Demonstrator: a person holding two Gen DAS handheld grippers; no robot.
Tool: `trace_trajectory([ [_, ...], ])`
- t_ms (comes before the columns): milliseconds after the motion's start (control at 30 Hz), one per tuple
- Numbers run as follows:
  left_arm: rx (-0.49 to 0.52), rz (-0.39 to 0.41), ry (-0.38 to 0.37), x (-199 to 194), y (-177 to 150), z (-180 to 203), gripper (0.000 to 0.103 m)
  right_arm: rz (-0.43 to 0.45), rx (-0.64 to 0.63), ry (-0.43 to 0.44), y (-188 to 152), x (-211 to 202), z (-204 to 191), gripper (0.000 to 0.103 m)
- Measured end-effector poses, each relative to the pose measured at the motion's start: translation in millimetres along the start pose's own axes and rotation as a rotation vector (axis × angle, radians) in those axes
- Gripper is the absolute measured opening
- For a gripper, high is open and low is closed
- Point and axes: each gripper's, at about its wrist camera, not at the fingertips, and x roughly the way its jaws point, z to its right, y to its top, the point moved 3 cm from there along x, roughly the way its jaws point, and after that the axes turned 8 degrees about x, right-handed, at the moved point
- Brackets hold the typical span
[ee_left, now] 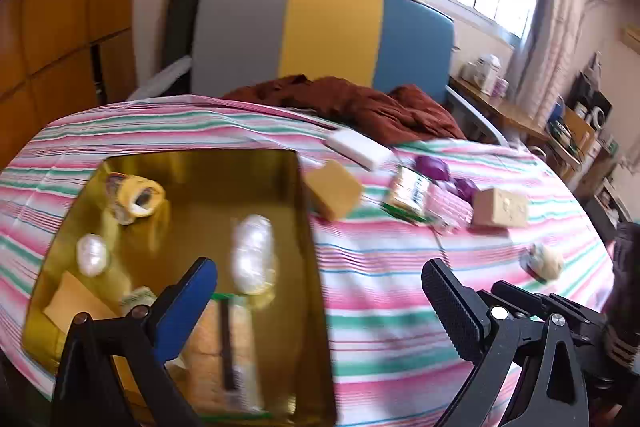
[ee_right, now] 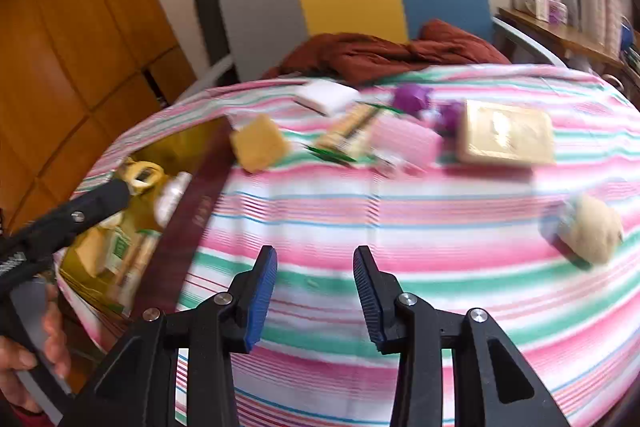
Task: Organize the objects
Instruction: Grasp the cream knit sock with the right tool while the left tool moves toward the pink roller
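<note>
The gold tin (ee_left: pixel 304 227) sits at the left of the striped cloth (ee_left: pixel 380 287) and already holds several wrapped pieces, among them a yellow roll (ee_left: pixel 134 199) and two white-wrapped lumps (ee_left: pixel 253 253). Loose items wait on the cloth: a tan block (ee_right: pixel 260 143) just beside the tin's rim, a white box (ee_right: pixel 326 95), purple wrapped sweets (ee_right: pixel 412 98), a flat tan box (ee_right: pixel 506 137) and a pale round bun (ee_right: pixel 594 229) well apart at the right.

The left gripper (ee_left: pixel 320 307) hovers over the tin's edge, jaws wide apart and empty. The right gripper (ee_right: pixel 316 291) hangs over bare cloth, jaws partly open, nothing between them.

The next pick is probably the bun, though blur makes that uncertain. A clean pick means centring the jaws across the bun's width, closing gently so it does not squash, and keeping clear of the cloth so the fabric is not pinched.
</note>
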Motion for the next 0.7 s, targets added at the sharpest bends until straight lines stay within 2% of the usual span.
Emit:
trace_trajectory([
  [167,0.072,-0.034,-0.066,6,-7,35,0.103,0.001,0.035,-0.064,-7,-7,42,0.042],
  [233,0.105,-0.043,-0.071,7,-10,48,0.103,0.01,0.06,-0.098,-7,-13,61,0.045],
  [467,0.171,-0.078,-0.119,13,-18,82,0.103,0.101,0.133,-0.252,10,-42,130,0.053],
  [700,0.193,-0.121,-0.118,21,-28,98,0.103,0.124,0.075,-0.331,35,-44,165,0.056],
])
